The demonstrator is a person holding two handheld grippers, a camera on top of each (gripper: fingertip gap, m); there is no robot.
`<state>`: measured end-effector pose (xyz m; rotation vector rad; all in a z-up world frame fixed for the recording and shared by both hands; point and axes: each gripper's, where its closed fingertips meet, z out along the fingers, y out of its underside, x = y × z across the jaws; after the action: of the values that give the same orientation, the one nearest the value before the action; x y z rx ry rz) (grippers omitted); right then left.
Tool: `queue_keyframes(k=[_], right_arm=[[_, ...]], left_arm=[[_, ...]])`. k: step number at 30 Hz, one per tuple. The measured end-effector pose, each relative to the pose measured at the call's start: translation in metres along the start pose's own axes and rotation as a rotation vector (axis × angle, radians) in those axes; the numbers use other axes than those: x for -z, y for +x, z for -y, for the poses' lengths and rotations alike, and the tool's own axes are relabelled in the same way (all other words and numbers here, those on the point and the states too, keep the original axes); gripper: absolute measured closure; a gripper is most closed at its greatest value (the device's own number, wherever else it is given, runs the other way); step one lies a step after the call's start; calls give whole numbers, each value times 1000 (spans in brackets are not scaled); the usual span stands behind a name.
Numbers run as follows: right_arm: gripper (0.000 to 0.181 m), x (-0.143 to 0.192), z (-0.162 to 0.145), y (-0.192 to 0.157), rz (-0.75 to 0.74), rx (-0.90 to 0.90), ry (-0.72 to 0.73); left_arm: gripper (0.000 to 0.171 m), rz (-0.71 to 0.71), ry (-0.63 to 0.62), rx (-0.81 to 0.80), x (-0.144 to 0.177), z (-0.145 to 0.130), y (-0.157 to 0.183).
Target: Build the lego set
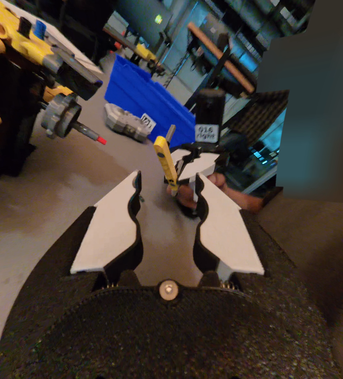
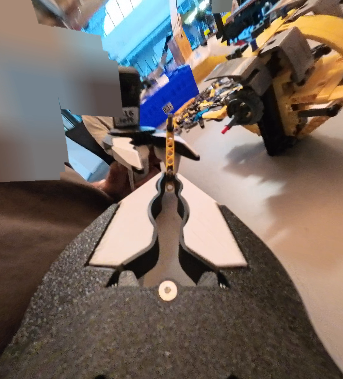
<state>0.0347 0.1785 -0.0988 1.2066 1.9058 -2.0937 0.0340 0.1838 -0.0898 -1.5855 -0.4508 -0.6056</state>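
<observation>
My right gripper (image 2: 169,178) is shut on the lower end of a thin yellow holed beam (image 2: 169,150), which stands upright with a dark pin (image 2: 169,121) at its top. My left gripper (image 1: 167,180) is open and empty, held above the grey table (image 1: 84,194) and facing the right one. The beam (image 1: 165,162) also shows in the left wrist view, just beyond my fingertips, held by the right gripper's white fingers (image 1: 199,164). The left gripper's white fingers (image 2: 125,152) show behind the beam in the right wrist view.
A large yellow and black brick-built vehicle (image 2: 289,82) stands on the table; a wheel hub with a red-tipped axle (image 1: 102,140) sticks out of it. A blue bin (image 1: 146,98), a grey brick part (image 1: 125,121) and a pile of loose pieces (image 2: 203,104) lie behind.
</observation>
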Motion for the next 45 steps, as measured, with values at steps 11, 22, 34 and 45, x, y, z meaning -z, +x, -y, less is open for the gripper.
queue_keyframes(k=[11, 22, 34, 45], right_arm=[[152, -3, -2, -9, -61, 39, 30], [172, -9, -35, -9, -33, 186, -244], [177, -8, -26, -20, 105, 18, -182], [177, -12, -23, -28, 149, -61, -134]], left_arm=[[166, -36, -45, -5, 14, -9, 6], [166, -35, -207, -8, 10, -36, 3], [152, -241, -72, 131, 13, -16, 22], [168, -211, -115, 134, 11, -20, 23]])
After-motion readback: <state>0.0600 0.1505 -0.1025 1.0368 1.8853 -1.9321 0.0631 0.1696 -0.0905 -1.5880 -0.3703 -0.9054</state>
